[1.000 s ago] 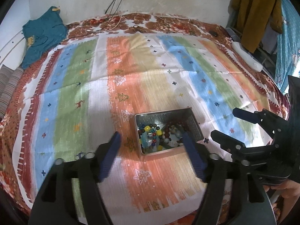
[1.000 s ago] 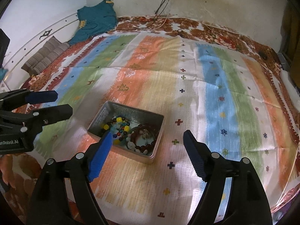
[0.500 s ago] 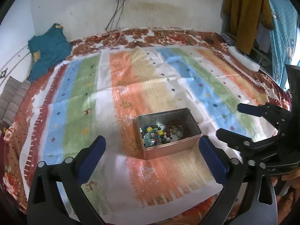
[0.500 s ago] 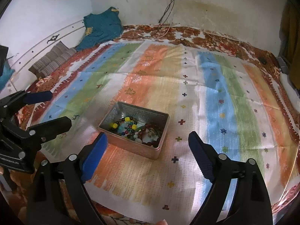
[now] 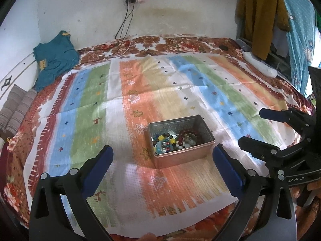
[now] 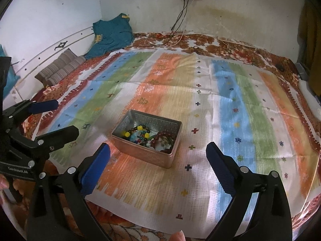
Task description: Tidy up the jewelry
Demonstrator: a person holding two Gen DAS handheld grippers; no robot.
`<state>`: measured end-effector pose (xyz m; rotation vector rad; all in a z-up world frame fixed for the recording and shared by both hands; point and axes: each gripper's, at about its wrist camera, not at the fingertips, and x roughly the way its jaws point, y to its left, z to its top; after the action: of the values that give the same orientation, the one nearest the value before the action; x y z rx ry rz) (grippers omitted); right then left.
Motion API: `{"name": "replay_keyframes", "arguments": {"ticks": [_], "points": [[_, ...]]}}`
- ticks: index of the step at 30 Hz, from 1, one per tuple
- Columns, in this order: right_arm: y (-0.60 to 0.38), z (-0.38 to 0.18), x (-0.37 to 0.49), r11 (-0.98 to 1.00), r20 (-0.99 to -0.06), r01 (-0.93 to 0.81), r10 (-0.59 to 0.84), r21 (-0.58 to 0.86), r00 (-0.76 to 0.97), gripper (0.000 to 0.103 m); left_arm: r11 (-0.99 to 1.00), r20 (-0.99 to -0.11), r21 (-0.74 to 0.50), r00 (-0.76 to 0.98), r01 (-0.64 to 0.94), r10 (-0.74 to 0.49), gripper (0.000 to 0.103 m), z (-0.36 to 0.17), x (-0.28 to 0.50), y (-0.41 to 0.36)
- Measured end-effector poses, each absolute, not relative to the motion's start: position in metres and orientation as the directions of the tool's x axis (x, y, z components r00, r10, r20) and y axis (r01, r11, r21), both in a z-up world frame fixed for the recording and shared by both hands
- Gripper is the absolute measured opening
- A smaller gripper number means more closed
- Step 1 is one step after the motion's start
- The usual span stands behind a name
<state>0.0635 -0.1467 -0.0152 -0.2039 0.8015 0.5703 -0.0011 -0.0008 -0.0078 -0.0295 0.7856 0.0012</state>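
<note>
A small open metal tin (image 5: 180,157) sits on the striped cloth, holding a multicoloured bead bracelet (image 5: 164,142) and a dark red bead bracelet (image 5: 186,135). My left gripper (image 5: 163,150) is open wide just in front of the tin, nothing between its blue pads. In the right wrist view the same tin (image 6: 140,152) shows the coloured beads (image 6: 138,133) and red beads (image 6: 162,140). My right gripper (image 6: 158,147) hovers before the tin, its jaws still opening and empty. Each gripper appears in the other view: right gripper (image 5: 251,126), left gripper (image 6: 64,117).
The striped cloth (image 5: 140,104) covers a floral bedspread (image 5: 180,44). A teal garment (image 5: 54,58) and a striped cushion (image 5: 16,108) lie far left. Cables (image 5: 124,30) hang from a wall socket. A mustard garment (image 5: 260,16) hangs far right, with a white object (image 5: 258,64) below it.
Both grippers have drawn back from the tin and their jaws have spread wider. The tin now lies beyond the fingertips instead of between them.
</note>
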Motion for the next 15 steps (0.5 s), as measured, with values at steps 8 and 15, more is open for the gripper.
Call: {"name": "replay_keyframes", "arguments": {"ticks": [8,15], "points": [[-0.1499,-0.0161,0.0615,0.832,-0.725,-0.553,0.406,0.042,0.556,0.097,1.000,-0.705,-0.008,0.709,-0.020,0.009,0.097,-0.0075,-0.0034,-0.0036],[-0.1539,-0.0141,0.0585,0.839,-0.711,-0.542,0.411,0.050,0.570,0.097,1.000,-0.701,-0.008,0.713,-0.025,0.012,0.097,-0.0061,-0.0048,-0.0012]]}}
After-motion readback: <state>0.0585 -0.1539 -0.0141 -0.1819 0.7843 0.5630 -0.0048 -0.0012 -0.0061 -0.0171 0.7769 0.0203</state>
